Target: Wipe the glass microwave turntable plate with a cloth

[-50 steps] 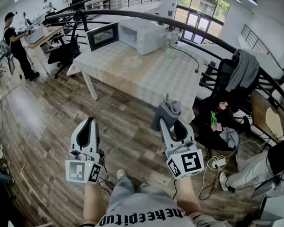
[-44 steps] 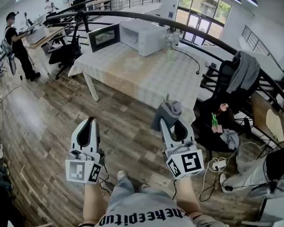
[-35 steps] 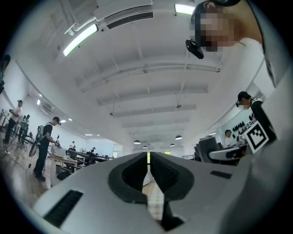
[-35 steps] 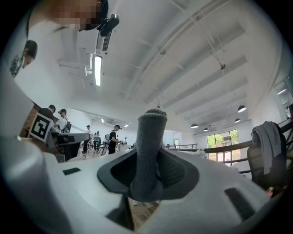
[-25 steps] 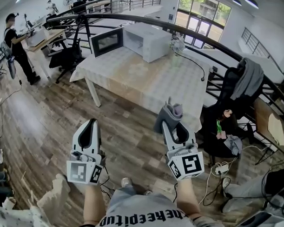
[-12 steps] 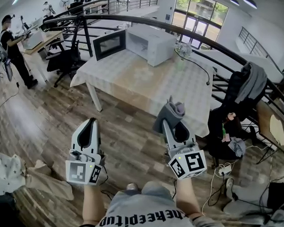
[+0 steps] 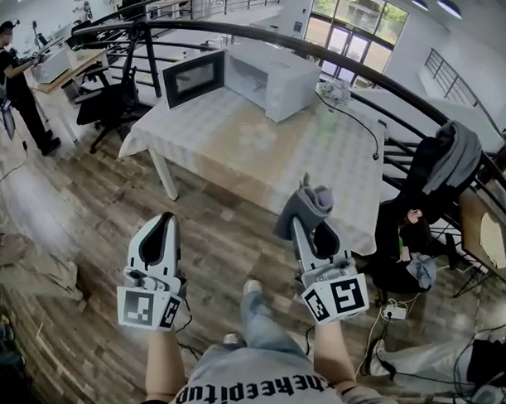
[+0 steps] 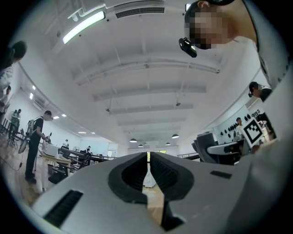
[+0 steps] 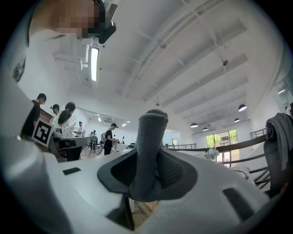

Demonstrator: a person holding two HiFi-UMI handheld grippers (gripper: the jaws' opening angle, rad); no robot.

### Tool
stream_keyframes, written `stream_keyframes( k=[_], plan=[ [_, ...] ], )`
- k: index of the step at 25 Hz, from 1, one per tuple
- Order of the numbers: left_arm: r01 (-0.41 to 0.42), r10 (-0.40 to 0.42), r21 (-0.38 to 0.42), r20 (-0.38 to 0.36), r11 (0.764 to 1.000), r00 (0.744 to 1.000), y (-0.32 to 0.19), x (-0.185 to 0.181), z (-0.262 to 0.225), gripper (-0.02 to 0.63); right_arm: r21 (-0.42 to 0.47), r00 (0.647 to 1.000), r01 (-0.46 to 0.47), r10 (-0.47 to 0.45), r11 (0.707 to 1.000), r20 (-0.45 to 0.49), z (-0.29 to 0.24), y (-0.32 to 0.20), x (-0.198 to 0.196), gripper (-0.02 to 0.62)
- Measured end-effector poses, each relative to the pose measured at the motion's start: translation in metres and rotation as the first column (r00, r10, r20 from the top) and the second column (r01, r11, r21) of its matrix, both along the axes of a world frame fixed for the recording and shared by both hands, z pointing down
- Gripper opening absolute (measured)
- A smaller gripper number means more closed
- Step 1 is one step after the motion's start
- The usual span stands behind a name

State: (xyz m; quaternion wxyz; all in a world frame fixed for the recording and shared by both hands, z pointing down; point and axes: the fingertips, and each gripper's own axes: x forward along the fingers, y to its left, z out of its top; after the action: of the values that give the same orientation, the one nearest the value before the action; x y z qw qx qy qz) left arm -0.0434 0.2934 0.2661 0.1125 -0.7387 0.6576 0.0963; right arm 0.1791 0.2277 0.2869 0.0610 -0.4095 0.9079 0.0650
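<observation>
Jaws of the right gripper (image 7: 310, 230) clamp a grey cloth (image 7: 307, 199), its folded end standing up above them; jaws of the left gripper (image 7: 160, 224) are closed together with nothing between them; both grippers are held over the wooden floor (image 7: 211, 229), short of the tabletop (image 7: 263, 148); a white microwave (image 7: 270, 69) sits at its far end, door (image 7: 193, 77) open; the glass plate cannot be made out.

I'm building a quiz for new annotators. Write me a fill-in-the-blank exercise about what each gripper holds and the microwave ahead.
The right gripper is shut on a grey ____.
The left gripper is shut and holds ____.
The white microwave stands on the table with its door ____.
Missing words: cloth; nothing; open.
</observation>
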Motion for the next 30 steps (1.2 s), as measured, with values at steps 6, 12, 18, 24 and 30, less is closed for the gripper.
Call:
stream_keyframes(
  k=[6,12,18,24,30],
  plan=[
    [0.016,-0.016,0.009,0.014,1.0,1.0,-0.064,-0.013,-0.005,0.018,0.0,1.0,-0.001,0.001,1.0,0.01,-0.001,-0.072,-0.016,0.118],
    [0.025,-0.026,0.032,0.02,0.999,0.999,-0.13,-0.019,-0.019,0.018,-0.007,1.0,0.012,-0.012,1.0,-0.021,-0.006,-0.144,-0.029,0.12],
    [0.04,-0.04,0.036,0.016,0.999,0.999,-0.189,-0.018,-0.022,0.018,-0.023,0.998,0.029,-0.03,0.999,-0.046,-0.007,-0.207,-0.033,0.121],
    [0.063,-0.064,0.06,0.019,0.996,0.998,-0.236,-0.015,-0.028,0.018,-0.017,0.996,0.08,-0.08,0.997,-0.047,-0.007,-0.257,-0.039,0.12],
    [0.052,-0.054,0.048,0.044,0.997,0.998,-0.261,-0.009,-0.025,0.018,-0.026,0.992,0.124,-0.125,0.992,-0.024,-0.002,-0.285,-0.046,0.118]
  ],
)
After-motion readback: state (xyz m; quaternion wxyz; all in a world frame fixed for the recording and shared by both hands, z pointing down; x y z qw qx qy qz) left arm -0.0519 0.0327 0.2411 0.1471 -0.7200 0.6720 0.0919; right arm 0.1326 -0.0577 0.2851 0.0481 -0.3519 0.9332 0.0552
